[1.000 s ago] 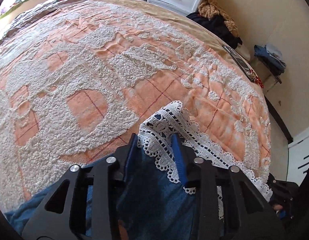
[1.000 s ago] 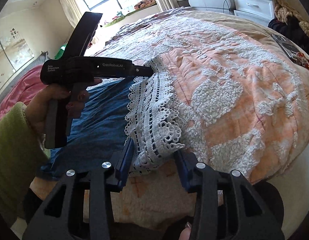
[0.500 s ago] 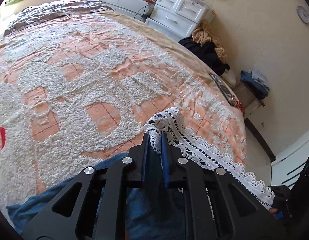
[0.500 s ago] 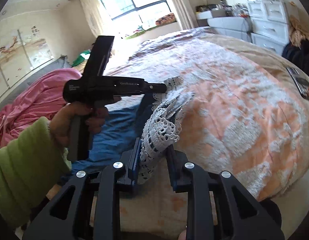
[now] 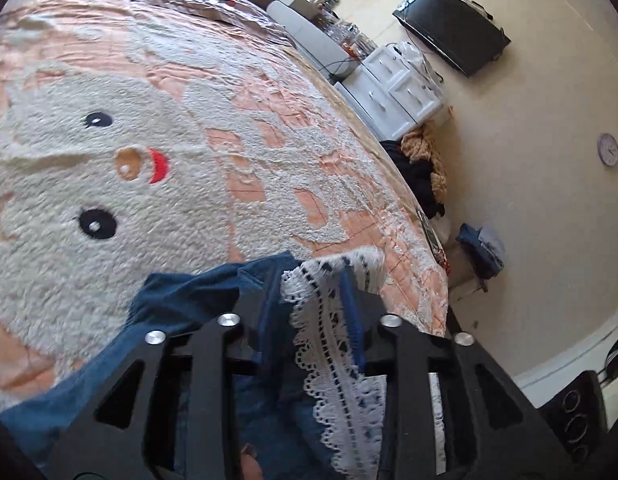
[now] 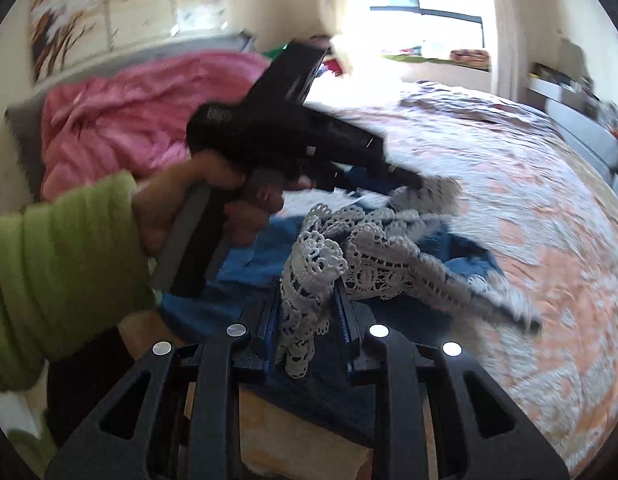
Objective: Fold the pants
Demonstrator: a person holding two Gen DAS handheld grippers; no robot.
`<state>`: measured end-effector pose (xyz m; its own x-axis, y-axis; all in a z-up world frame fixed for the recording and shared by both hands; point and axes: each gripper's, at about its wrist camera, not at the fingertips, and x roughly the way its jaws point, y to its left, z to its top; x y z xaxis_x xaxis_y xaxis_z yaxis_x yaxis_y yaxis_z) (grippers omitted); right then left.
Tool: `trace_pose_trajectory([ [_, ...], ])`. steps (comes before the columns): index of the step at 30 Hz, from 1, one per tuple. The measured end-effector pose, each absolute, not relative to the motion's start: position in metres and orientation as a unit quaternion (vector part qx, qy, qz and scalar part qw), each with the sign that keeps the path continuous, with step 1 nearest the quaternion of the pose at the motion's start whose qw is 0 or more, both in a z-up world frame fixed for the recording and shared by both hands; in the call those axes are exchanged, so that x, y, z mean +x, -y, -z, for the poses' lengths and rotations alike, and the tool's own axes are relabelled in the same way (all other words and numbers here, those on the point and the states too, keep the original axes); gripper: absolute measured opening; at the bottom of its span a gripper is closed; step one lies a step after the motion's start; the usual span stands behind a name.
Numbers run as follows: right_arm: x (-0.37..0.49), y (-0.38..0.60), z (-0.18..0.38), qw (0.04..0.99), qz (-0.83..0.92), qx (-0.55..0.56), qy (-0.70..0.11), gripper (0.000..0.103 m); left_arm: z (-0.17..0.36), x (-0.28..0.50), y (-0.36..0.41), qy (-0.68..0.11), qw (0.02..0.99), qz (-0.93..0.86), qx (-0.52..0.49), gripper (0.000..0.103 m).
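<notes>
While the left gripper opens round the blue denim, white-lace-hemmed pants, right gripper pinches lace; folding underway, unfinished.

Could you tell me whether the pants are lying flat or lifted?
Lifted: the pants' lace hem hangs bunched in the right gripper, above the bed.

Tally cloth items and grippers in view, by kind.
Blue pants with white lace hem: 1
Black two-finger grippers: 2 (left gripper, jaws opening, hem between them; right gripper, clamped on the hem)
Orange-and-white fleecy bedspread: 1
Pink quilt: 1
Total: 5
</notes>
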<state>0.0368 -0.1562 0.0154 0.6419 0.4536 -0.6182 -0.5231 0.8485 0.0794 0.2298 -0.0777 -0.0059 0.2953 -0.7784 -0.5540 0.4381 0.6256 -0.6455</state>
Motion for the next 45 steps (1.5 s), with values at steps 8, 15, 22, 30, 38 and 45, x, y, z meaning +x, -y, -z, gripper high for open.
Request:
trace_pose_trajectory([
  [8,0.029,0.137,0.01,0.88,-0.305,-0.067,-0.359,0.042,-0.003,0.176,0.04,-0.442,0.807,0.357,-0.158,0.06],
  [15,0.033,0.246,-0.022,0.904,-0.239,0.096,-0.34,0.055,0.01,0.105,0.041,-0.445,0.817,0.342,-0.136,0.062],
  [22,0.129,0.243,-0.019,0.868,-0.236,0.096,-0.426,0.059,0.018,0.071,0.066,-0.454,0.818,0.332,-0.119,0.062],
  [30,0.181,0.213,0.022,0.824,-0.225,0.075,-0.515,0.011,0.027,0.071,0.084,-0.462,0.832,0.298,-0.072,0.026],
  [38,0.212,0.15,-0.021,0.821,-0.285,0.103,-0.484,0.009,0.033,0.058,0.07,-0.453,0.841,0.281,-0.089,0.026],
  [45,0.226,0.152,-0.026,0.815,-0.3,0.129,-0.479,0.063,0.04,0.059,0.061,-0.462,0.837,0.274,-0.103,0.027],
])
